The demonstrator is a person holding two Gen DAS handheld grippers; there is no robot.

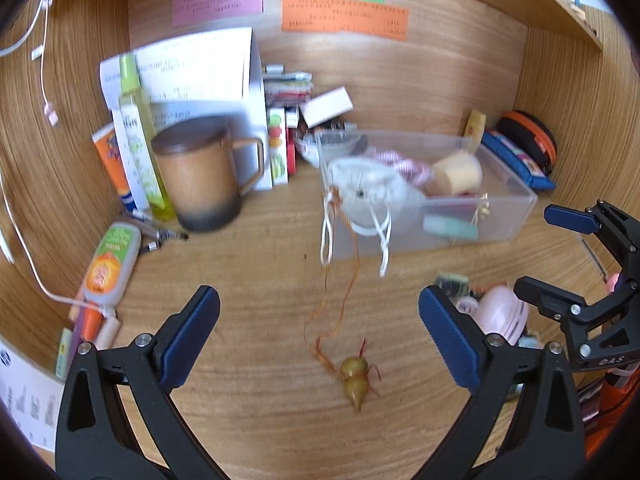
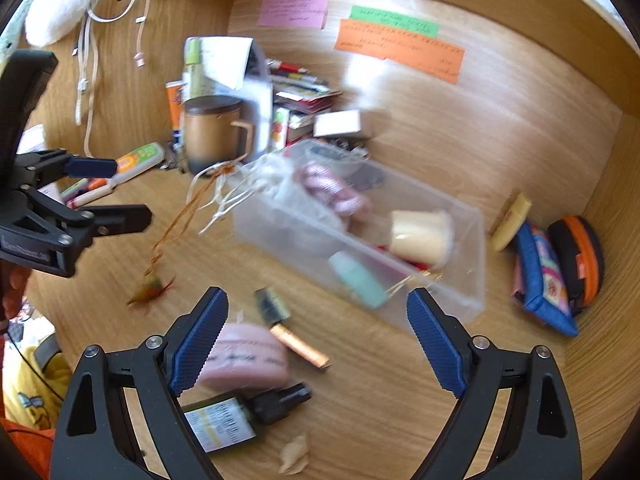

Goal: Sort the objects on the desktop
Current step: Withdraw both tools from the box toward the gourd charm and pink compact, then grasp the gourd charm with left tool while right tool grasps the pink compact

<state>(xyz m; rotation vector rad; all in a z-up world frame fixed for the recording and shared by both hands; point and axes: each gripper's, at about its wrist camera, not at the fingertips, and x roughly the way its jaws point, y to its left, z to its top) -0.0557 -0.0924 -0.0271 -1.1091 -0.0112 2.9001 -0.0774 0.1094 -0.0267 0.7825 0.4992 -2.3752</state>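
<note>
Clutter crowded the wooden tabletop (image 1: 248,392), and the clear plastic bin (image 1: 516,204) served as the landmark for all of it. Inside the bin lay a white drawstring pouch (image 1: 368,184), a cream cup (image 1: 458,172) and a mint-green tube (image 1: 450,227). Left of the bin stood a brown lidded mug (image 1: 202,176). In front of the bin, on bare wood, lay a small gourd charm (image 1: 354,380), its orange cord (image 1: 340,292) trailing back up to the pouch. The left claw (image 1: 320,340) hung above the charm with its fingers wide apart and nothing between them. The right claw (image 2: 318,344), nearer the bin's front right, was spread just as wide and empty, above a pink case (image 2: 250,360) and a copper-handled brush (image 2: 298,344).
</note>
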